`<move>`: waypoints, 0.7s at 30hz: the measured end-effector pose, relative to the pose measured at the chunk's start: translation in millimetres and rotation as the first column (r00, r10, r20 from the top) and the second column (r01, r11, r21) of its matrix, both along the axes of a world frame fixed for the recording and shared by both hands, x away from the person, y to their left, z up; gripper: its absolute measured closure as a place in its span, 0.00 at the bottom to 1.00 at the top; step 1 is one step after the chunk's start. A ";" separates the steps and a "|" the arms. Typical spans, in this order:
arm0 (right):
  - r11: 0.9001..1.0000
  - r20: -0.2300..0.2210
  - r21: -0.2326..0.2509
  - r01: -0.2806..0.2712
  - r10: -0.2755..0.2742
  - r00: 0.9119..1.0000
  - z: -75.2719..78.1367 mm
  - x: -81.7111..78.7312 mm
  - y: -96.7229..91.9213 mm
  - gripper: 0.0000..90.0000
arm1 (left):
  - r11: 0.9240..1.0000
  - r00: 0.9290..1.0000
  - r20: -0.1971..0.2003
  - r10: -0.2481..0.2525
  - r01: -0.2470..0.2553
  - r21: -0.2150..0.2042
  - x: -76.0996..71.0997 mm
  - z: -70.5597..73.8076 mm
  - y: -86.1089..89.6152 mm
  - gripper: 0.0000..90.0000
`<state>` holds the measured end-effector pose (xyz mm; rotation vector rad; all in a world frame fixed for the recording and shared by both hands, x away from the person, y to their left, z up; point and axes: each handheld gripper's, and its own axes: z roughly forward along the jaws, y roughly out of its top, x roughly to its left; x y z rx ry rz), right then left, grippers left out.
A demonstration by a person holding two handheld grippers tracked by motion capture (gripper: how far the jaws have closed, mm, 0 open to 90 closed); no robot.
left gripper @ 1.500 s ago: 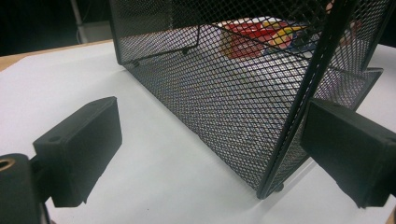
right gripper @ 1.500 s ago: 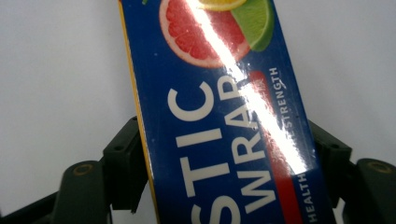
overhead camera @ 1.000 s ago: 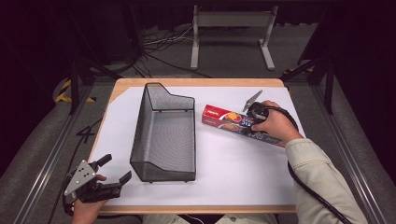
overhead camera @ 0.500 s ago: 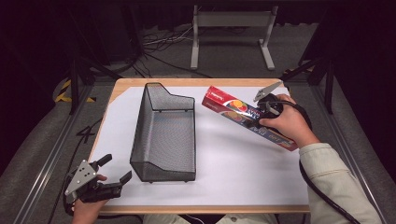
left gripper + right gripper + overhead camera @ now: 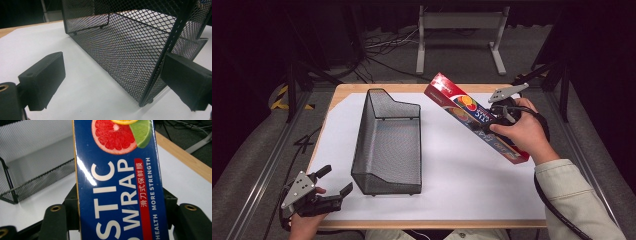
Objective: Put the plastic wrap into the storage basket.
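The right gripper [image 5: 501, 116] grasps the wrap box [image 5: 472, 116], tilted above the counter [image 5: 472, 200]; the left gripper [image 5: 336, 185] rests released by the basket [image 5: 387, 145].

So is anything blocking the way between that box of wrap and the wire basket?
Nothing visible. The box of wrap, clamped in the right gripper, hangs tilted above bare white table beside the wire basket, whose top is open and looks empty.
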<state>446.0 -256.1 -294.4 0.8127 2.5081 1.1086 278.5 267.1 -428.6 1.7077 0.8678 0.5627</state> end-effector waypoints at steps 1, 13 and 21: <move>1.000 0.011 0.009 0.007 -0.007 1.000 0.9 -1.7 1.9 0.44 | 1.000 1.000 0.000 0.000 0.000 0.000 0.0 0.0 0.0 0.07; 0.974 0.021 0.173 0.149 -0.155 0.988 6.1 -22.0 29.2 0.44 | 1.000 1.000 0.002 0.004 -0.004 -0.001 -1.2 -0.1 1.0 0.07; 0.955 -0.026 0.223 0.194 -0.193 0.981 9.7 -33.2 47.9 0.44 | 1.000 1.000 0.003 0.005 -0.005 0.001 -0.9 -0.1 0.7 0.07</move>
